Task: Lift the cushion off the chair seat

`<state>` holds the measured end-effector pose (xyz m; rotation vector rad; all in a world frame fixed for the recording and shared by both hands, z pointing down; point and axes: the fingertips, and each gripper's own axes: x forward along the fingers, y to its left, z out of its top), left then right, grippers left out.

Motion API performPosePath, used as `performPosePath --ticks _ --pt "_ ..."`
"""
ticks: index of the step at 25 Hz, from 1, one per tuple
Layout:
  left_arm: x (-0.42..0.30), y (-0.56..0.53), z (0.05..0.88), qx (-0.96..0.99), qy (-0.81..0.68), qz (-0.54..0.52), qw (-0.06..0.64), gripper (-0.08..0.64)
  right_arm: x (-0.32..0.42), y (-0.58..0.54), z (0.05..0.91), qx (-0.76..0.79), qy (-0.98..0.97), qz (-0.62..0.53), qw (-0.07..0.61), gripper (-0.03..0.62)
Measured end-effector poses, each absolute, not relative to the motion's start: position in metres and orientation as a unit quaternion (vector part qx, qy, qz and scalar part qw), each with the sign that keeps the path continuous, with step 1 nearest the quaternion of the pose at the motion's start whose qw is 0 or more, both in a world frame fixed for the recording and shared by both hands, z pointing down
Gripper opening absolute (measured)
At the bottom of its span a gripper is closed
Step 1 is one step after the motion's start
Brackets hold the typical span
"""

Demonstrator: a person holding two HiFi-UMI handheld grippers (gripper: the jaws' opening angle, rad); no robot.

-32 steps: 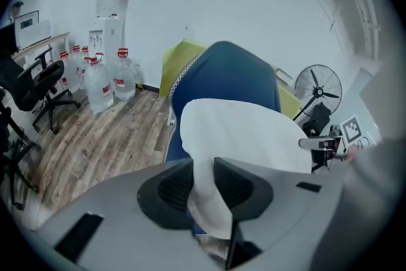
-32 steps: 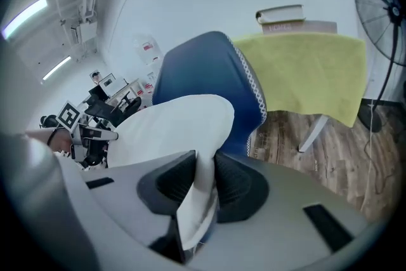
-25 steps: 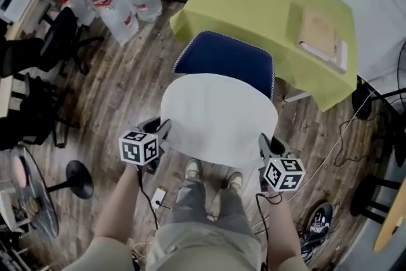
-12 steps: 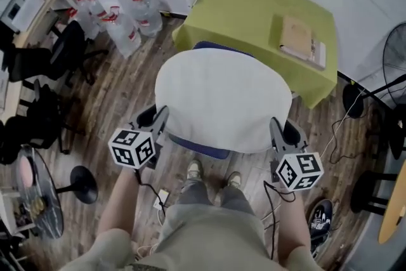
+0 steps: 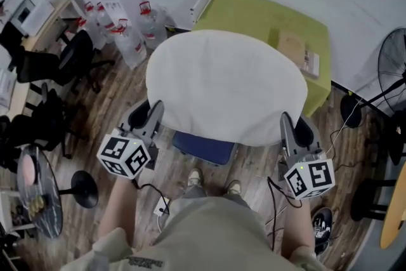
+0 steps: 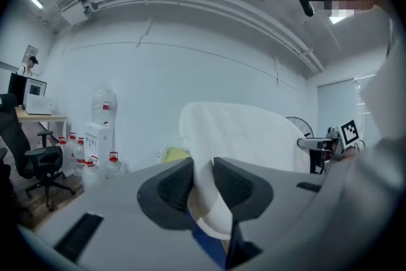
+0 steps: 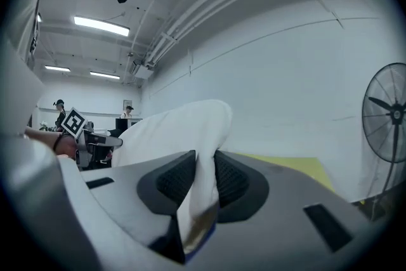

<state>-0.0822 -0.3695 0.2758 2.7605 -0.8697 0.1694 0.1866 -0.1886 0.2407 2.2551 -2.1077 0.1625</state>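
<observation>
At the cushion's left edge, the left gripper (image 6: 203, 182) has its jaws drawn narrow, clamped on a pinched fold of the white cushion (image 5: 225, 89). It points nearly level, with the forearm reaching up from below. Stretched between both grippers, the cushion is held up over the blue chair seat (image 5: 204, 148). At its right edge, the right gripper (image 7: 204, 179) pinches the fabric likewise, jaws narrow and near level.

The cushion (image 5: 225, 85) is white, broad and rounded. It is spread roughly flat, up off the chair seat (image 5: 204, 148), whose blue near edge shows below the cushion's near rim, slightly left of centre.
</observation>
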Motion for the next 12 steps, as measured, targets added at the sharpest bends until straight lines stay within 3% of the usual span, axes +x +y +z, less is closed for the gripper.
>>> performPosePath --ticks 12 --pt "-0.066 -0.365 0.224 0.949 -0.304 0.028 0.076 0.117 0.199 -0.182 0.197 0.726 -0.688 0.002 0.004 0.098"
